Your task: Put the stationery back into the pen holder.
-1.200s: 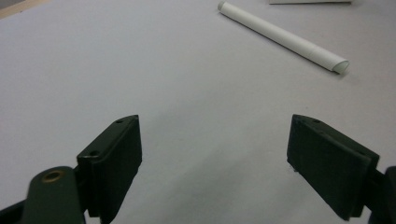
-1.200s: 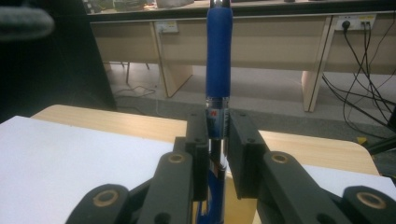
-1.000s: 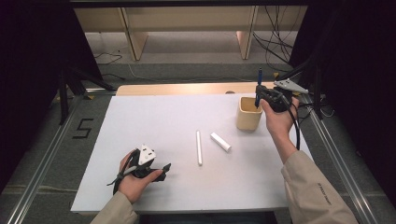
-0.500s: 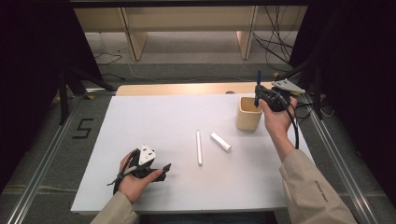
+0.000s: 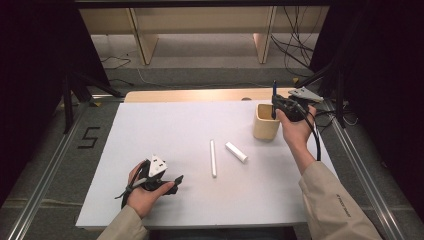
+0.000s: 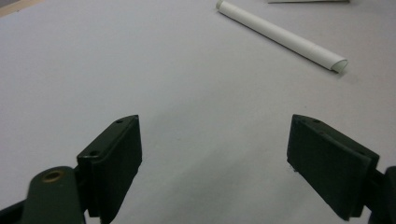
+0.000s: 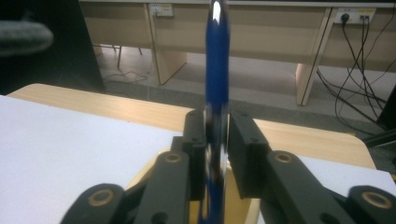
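R gripper is at the far right of the table, right over the tan cup. A blue pen stands upright between its jaws, which have just been opening; pen looks blurry, so can't tell if the pads still pinch it. L gripper rests near the front edge, jaws spread wide w/ nothing between. Two white sticks lie mid-table, lots of bare room around.

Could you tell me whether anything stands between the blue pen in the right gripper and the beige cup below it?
Nothing visible does. The right gripper holds the upright blue pen directly over the open beige cylindrical cup; its jaws have just been opening.
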